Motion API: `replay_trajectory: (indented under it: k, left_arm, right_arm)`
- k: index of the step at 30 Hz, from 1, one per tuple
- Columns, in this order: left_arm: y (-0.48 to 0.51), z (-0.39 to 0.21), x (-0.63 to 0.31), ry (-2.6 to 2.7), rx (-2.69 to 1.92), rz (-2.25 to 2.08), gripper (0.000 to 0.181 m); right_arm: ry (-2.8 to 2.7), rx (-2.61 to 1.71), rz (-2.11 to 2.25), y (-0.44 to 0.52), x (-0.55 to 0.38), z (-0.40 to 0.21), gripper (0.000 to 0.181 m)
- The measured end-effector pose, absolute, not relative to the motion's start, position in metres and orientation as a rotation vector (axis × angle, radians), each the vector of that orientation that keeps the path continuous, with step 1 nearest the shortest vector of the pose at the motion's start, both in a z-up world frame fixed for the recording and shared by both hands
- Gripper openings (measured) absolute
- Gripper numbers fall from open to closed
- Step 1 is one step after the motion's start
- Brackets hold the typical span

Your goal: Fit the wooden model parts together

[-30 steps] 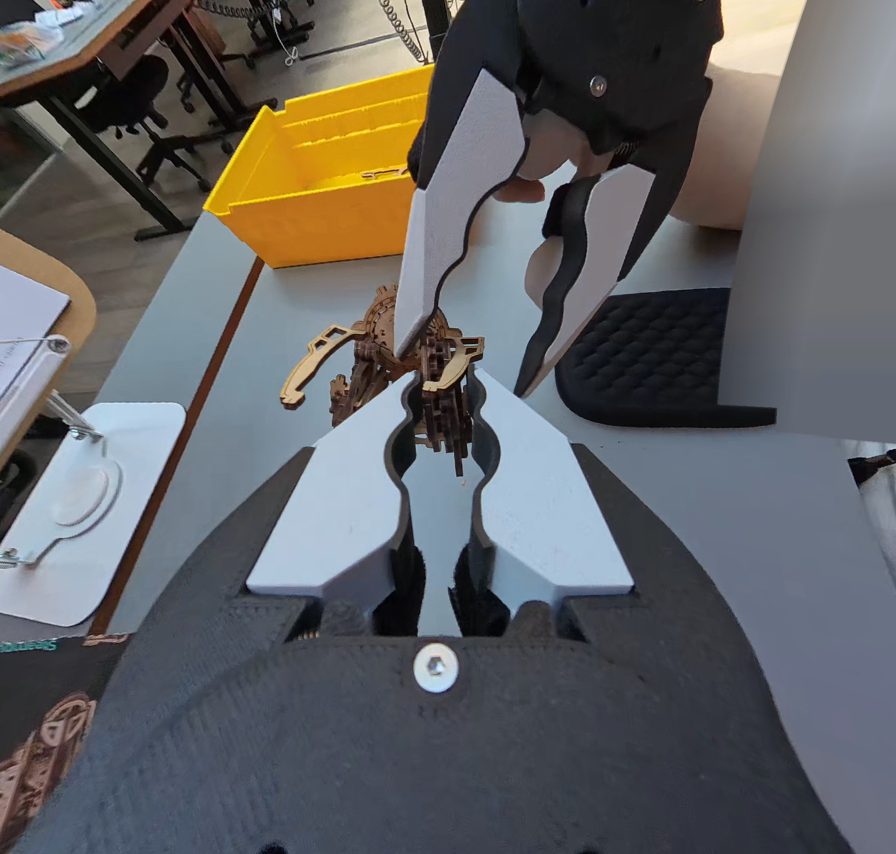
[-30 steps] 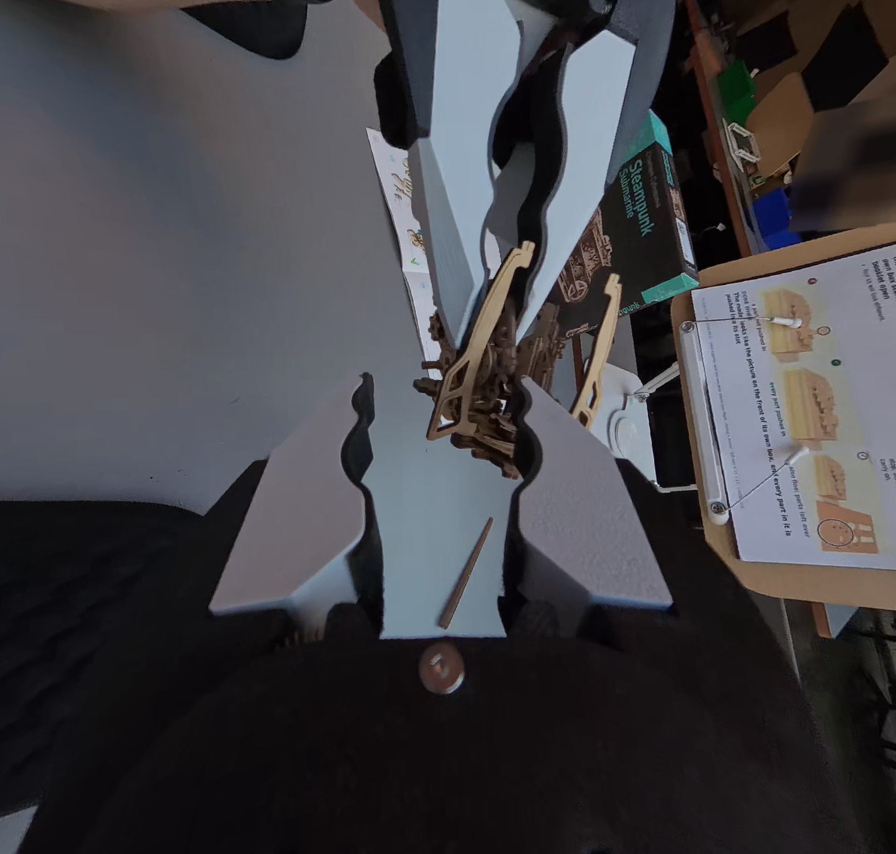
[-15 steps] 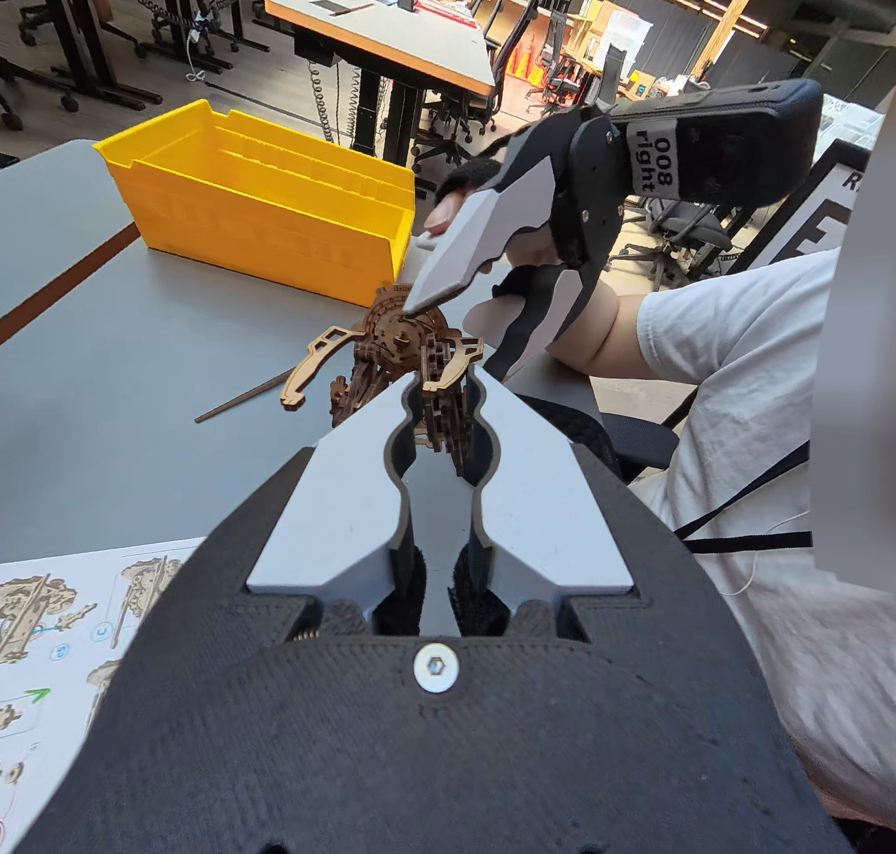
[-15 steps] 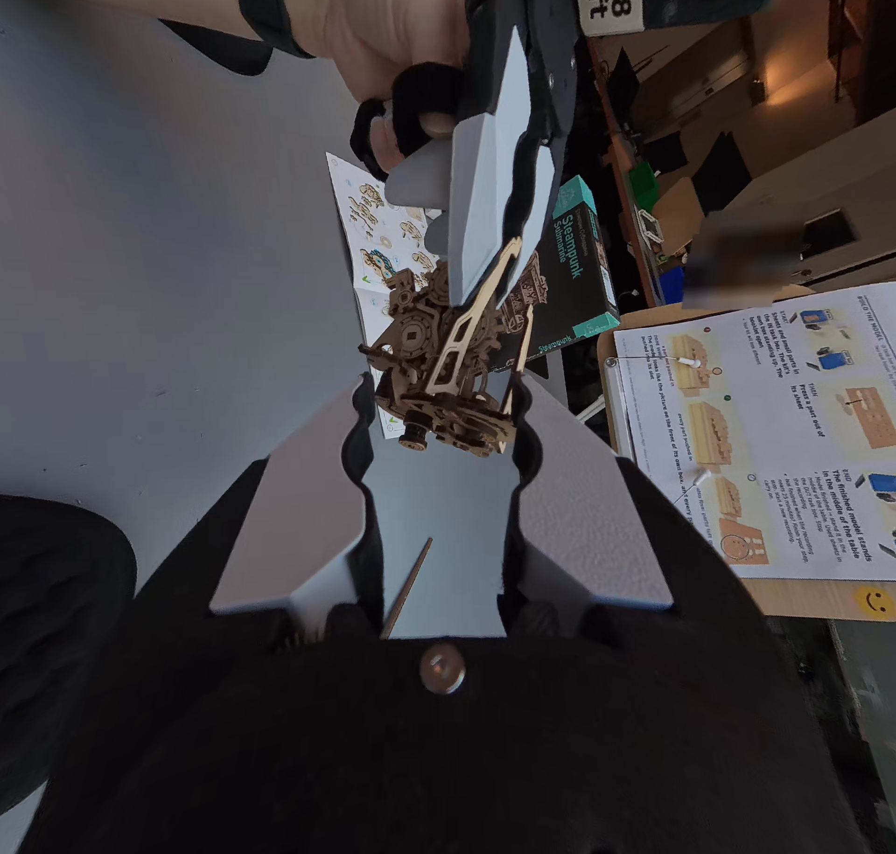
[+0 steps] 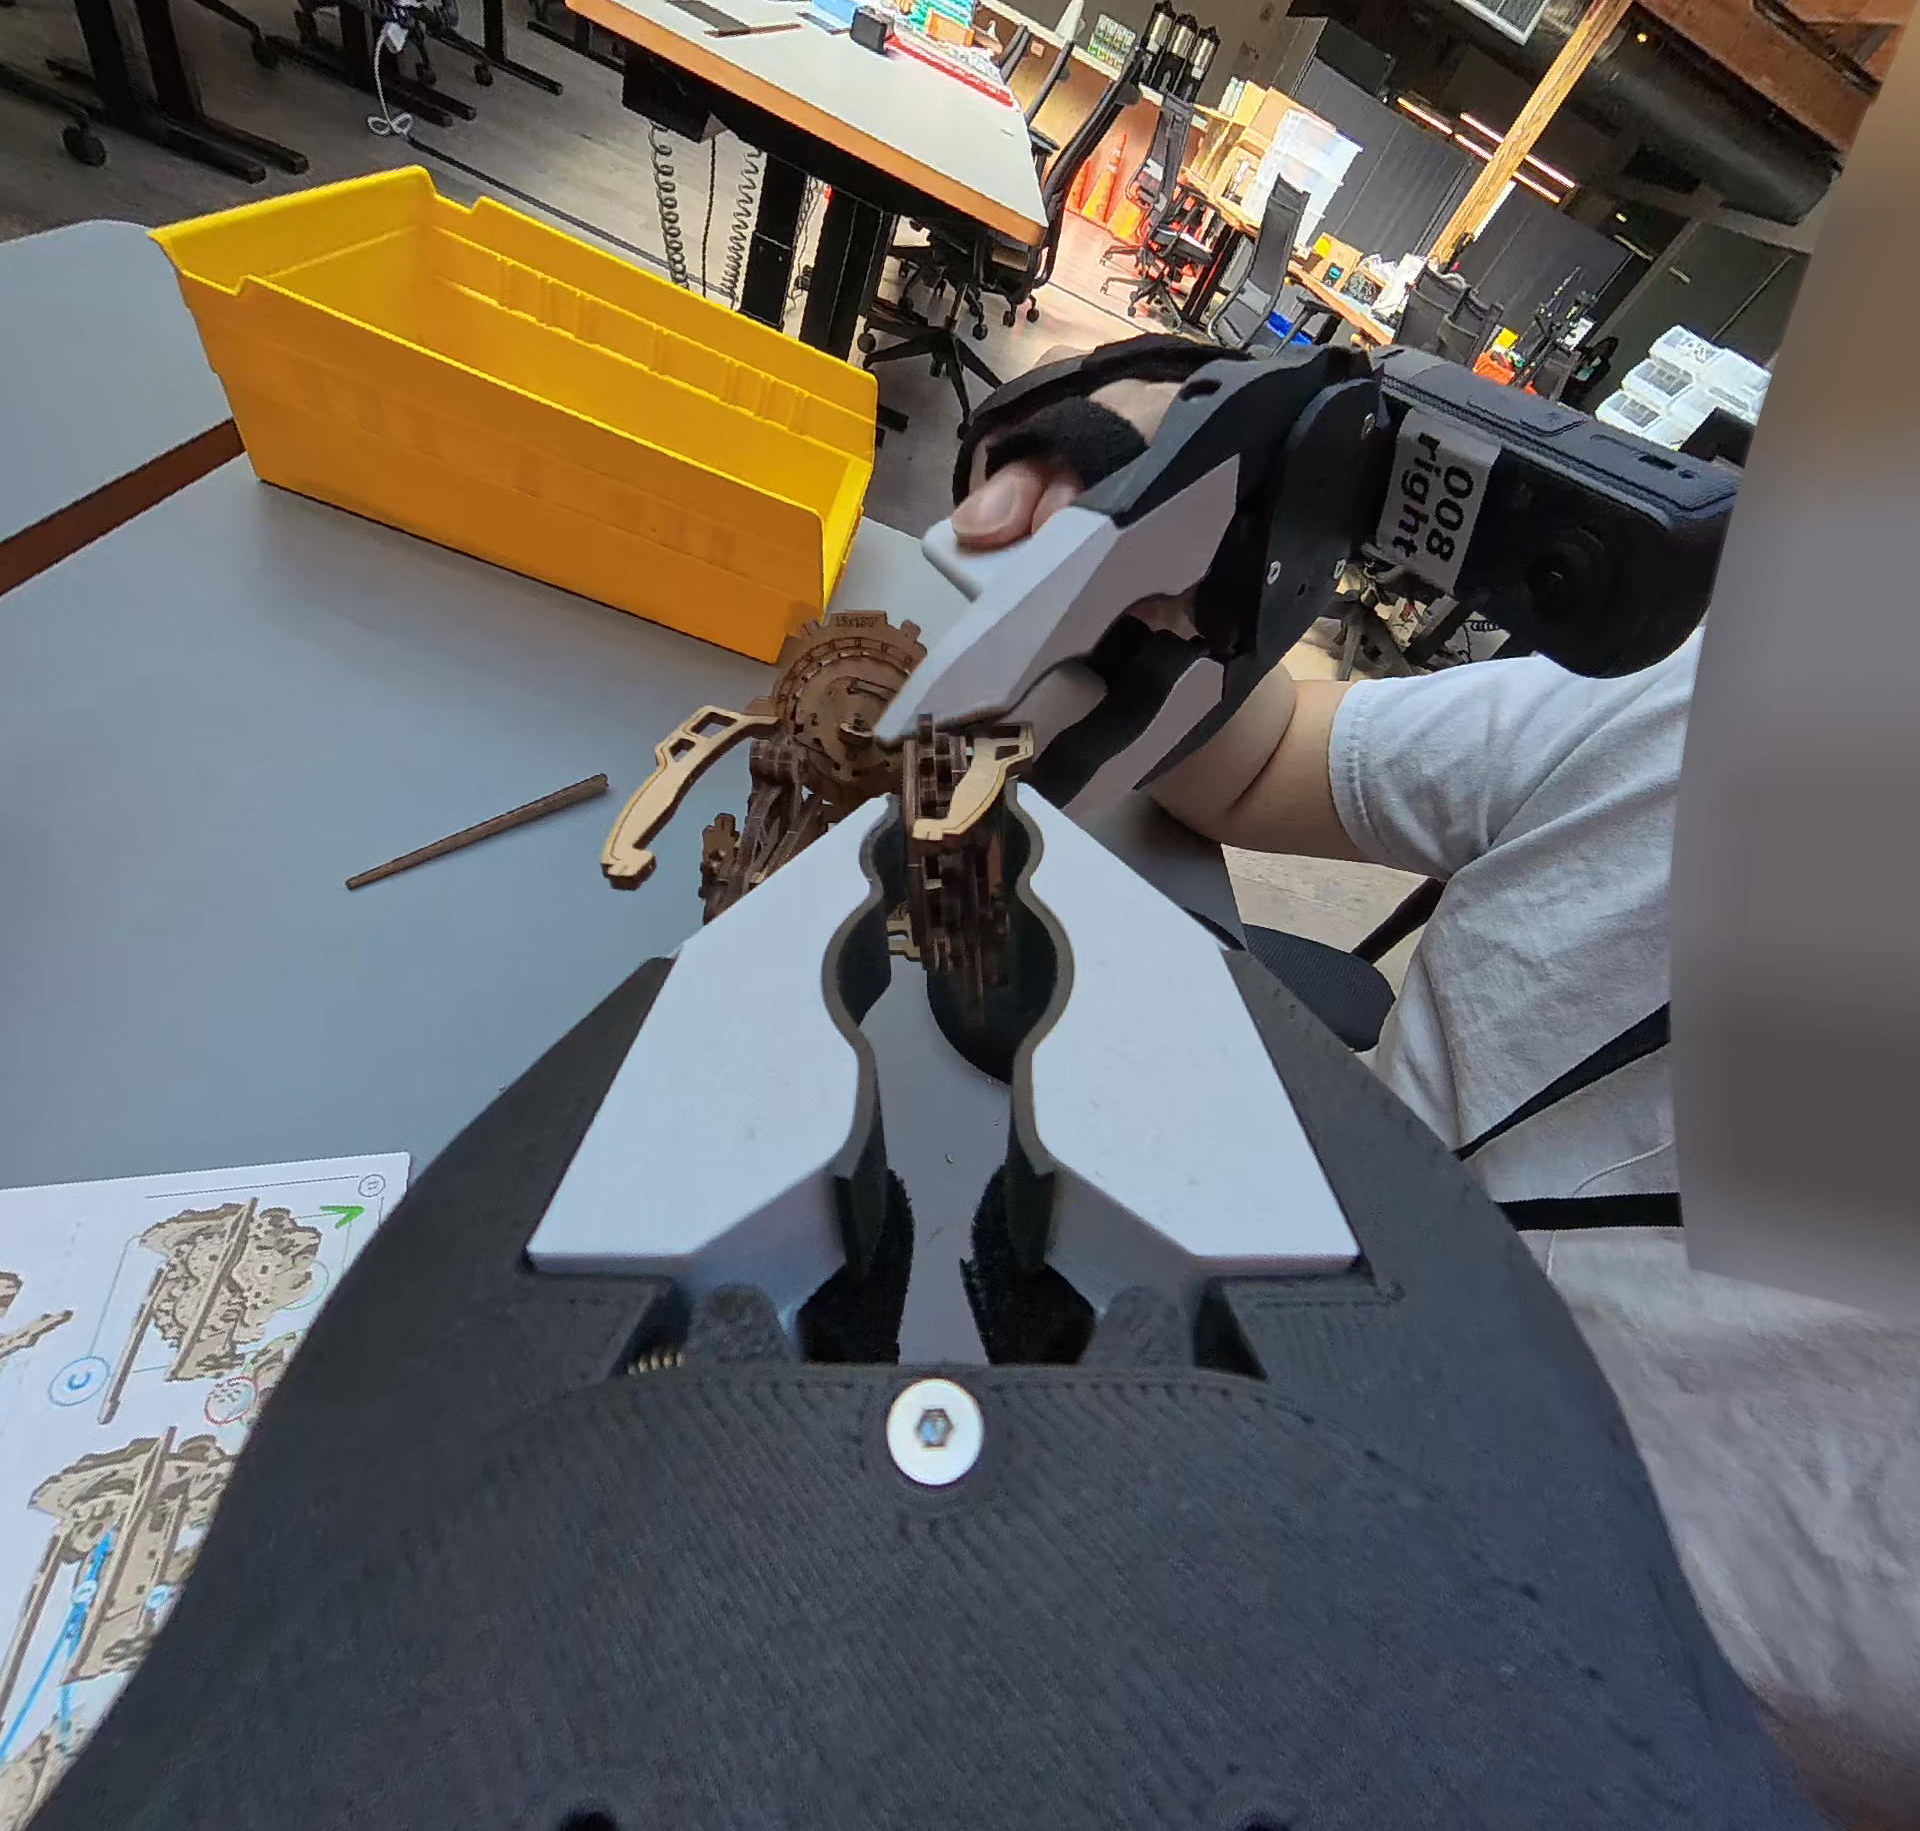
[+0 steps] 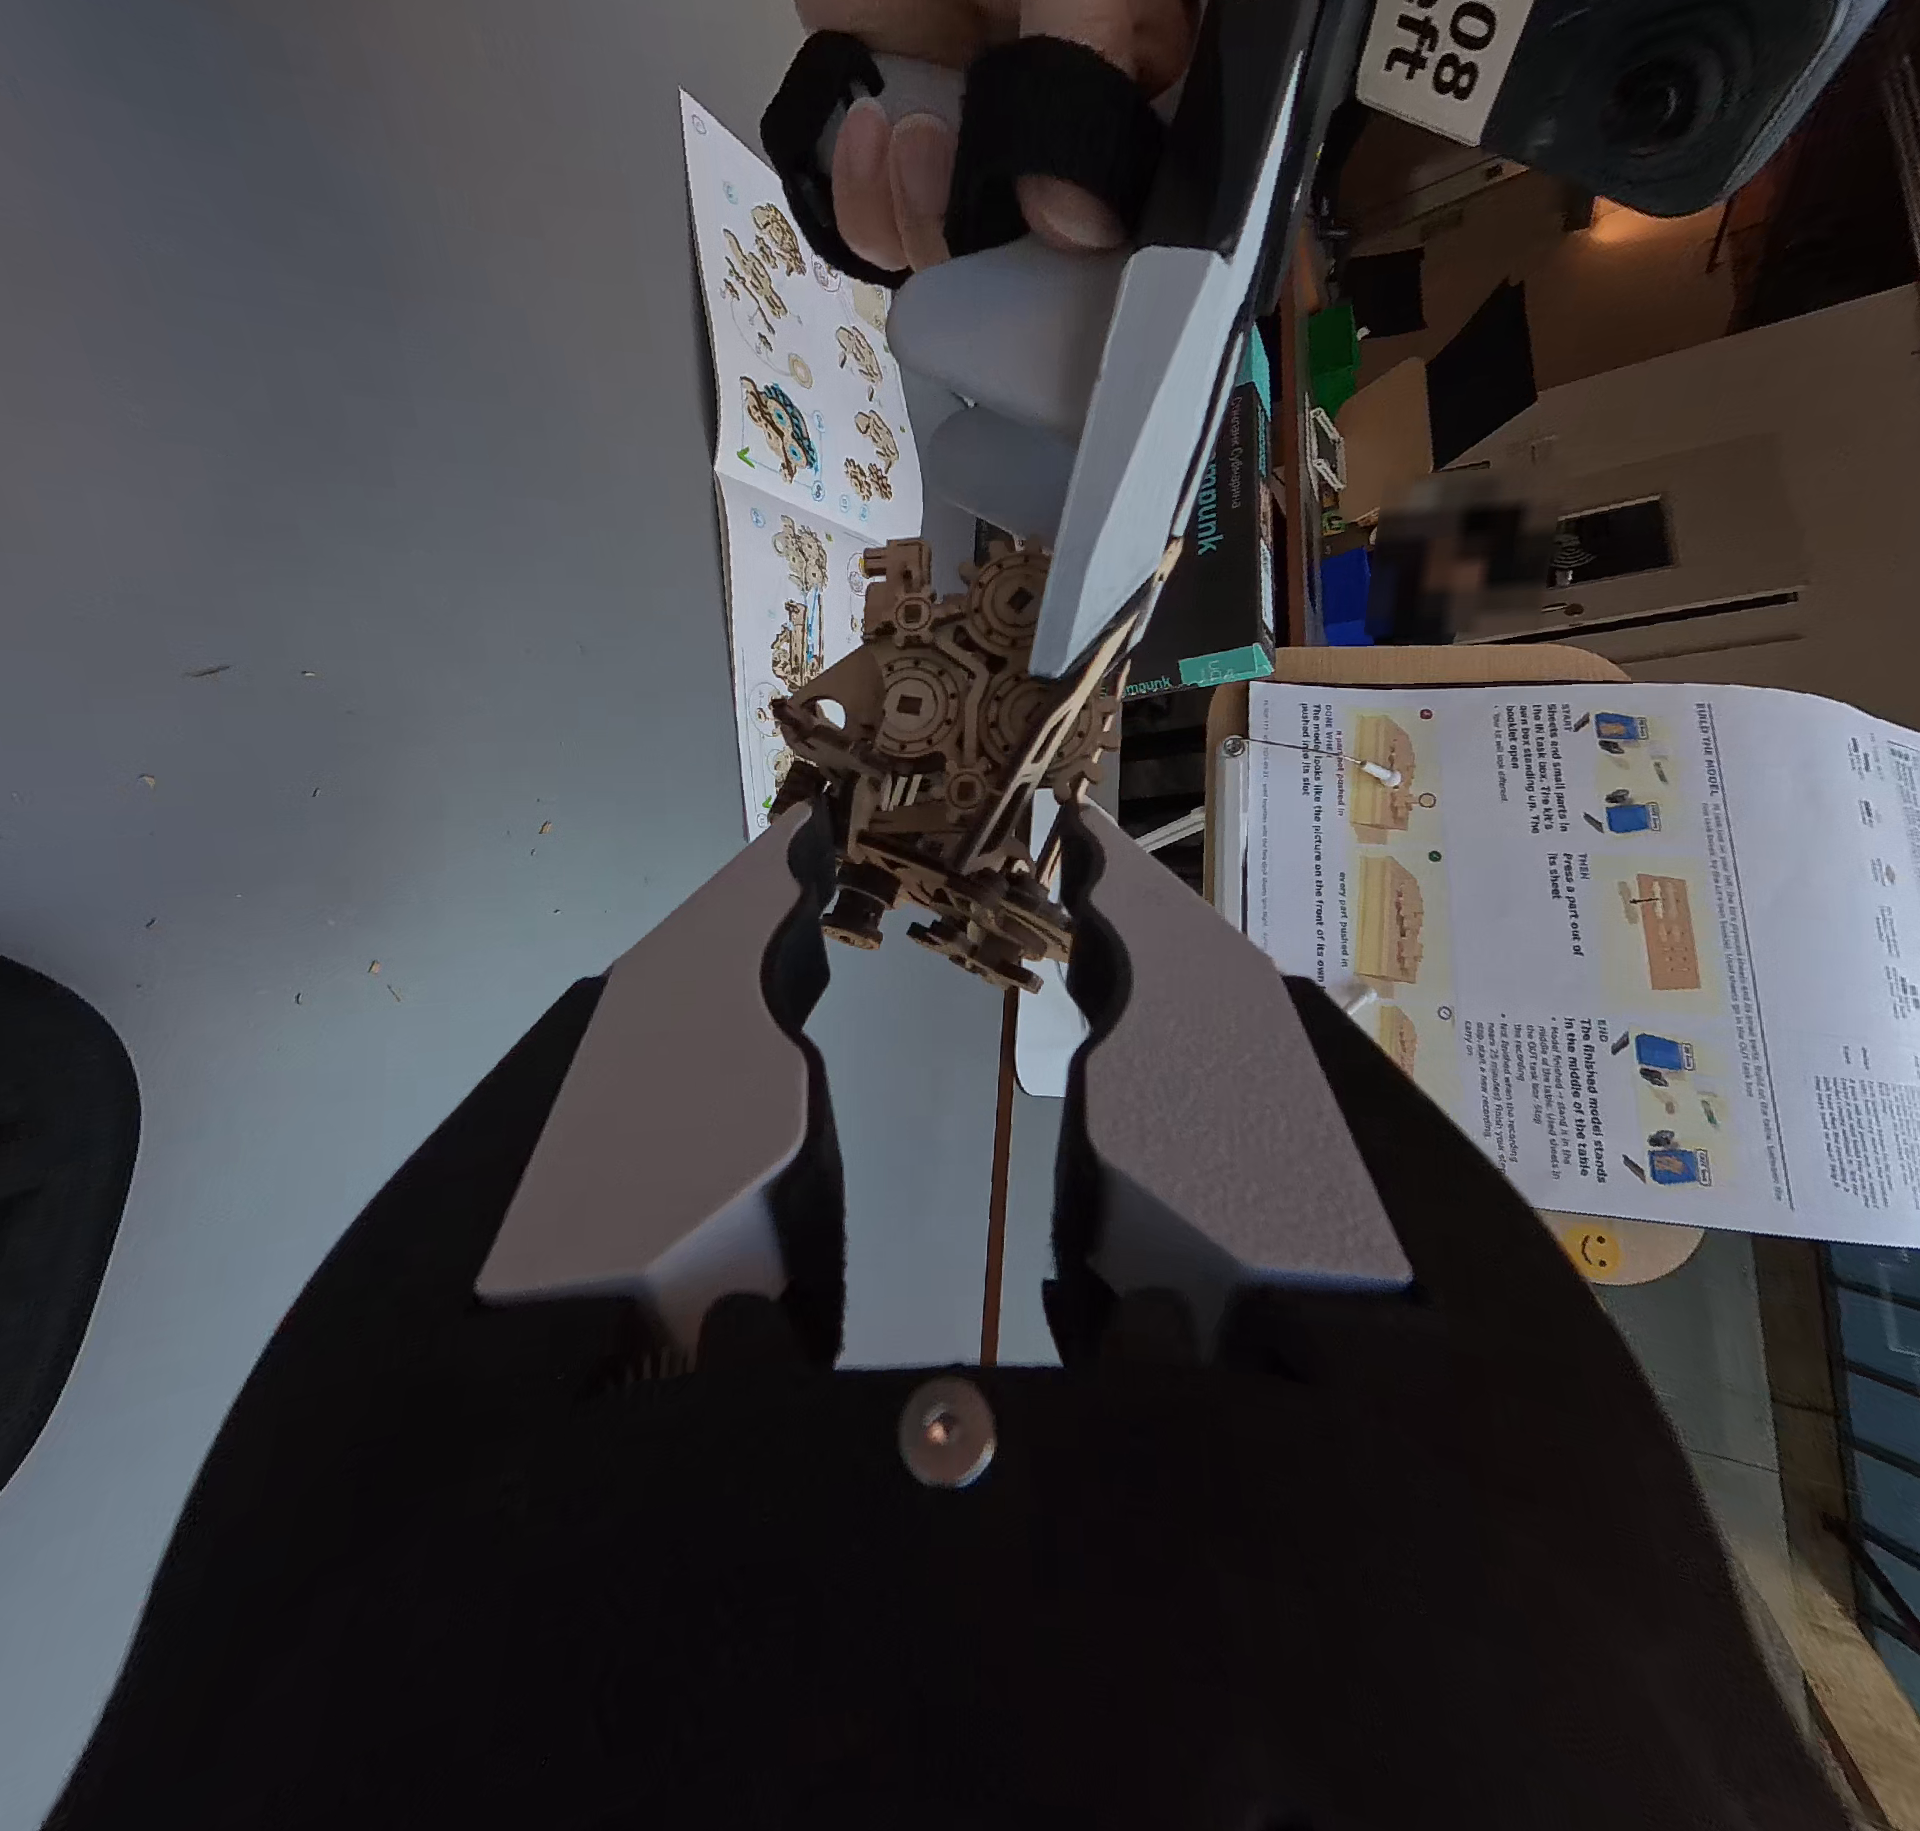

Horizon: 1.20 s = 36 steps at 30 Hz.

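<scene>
While the left gripper (image 5: 951, 825) is clamping the wooden model (image 5: 831, 742) between its fingertips, seemingly to steady it, the right gripper (image 6: 940, 846) is standing spread, its tips flanking the model's gears. Whether they are touching is hard to judge; the clamped part is hidden.

- Brown and tan laser-cut wood on the wooden model (image 5: 842, 742), with gear and ring patterns.
- Pale grey fingers and black ribbed body on the left gripper (image 5: 948, 815); same grey and black on the right gripper (image 6: 940, 825).
- Bright yellow on the bin (image 5: 520, 399).
- Plain matte grey on the table (image 5: 260, 742), with a brown strip at one edge.
- Dark brown on the thin stick (image 5: 478, 832).
- White with tan drawings, blue and green marks on the instruction sheet (image 5: 135, 1366).
- Black with teal edging on the box (image 6: 1226, 576).
- White on the sleeve (image 5: 1507, 794).
</scene>
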<state>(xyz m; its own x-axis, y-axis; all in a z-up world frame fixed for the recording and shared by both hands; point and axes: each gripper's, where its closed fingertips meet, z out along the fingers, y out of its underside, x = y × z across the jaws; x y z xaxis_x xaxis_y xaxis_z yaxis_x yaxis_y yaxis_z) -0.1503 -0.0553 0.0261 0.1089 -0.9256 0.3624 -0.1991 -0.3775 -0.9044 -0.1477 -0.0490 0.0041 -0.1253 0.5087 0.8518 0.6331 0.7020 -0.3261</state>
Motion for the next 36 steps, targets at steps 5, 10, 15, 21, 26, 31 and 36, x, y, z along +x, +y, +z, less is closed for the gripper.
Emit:
replay_trajectory:
  k: [5, 10, 15, 21, 26, 31, 36]
  left_arm:
    - [-0.054, 0.028, -0.152, 1.099, -1.685, -1.316, 0.015]
    - [-0.056, 0.029, -0.153, 1.103, -1.681, -1.329, 0.016]
    - [-0.057, 0.033, -0.155, 1.087, -1.663, -1.339, 0.017]
    - [-0.055, 0.036, -0.156, 1.07, -1.641, -1.341, 0.017]
    - [-0.055, 0.031, -0.154, 1.091, -1.648, -1.312, 0.011]
    - [-0.059, 0.02, -0.156, 1.157, -1.735, -1.247, 0.011]
    - [-0.062, 0.016, -0.157, 1.197, -1.766, -1.192, 0.011]
  right_arm:
    - [-1.778, -0.887, -0.133, -0.049, -0.148, 0.003, 0.032]
    - [-1.776, -0.88, -0.11, -0.051, -0.15, 0.004, 0.032]
    - [-1.758, -0.886, -0.121, -0.051, -0.151, 0.008, 0.031]
    - [-1.712, -0.889, -0.134, -0.046, -0.149, 0.016, 0.03]
    - [-1.72, -0.883, -0.135, -0.048, -0.149, 0.015, 0.03]
    - [-1.763, -0.84, -0.159, -0.05, -0.151, 0.007, 0.031]
    - [-1.765, -0.788, -0.193, -0.051, -0.153, 0.007, 0.041]
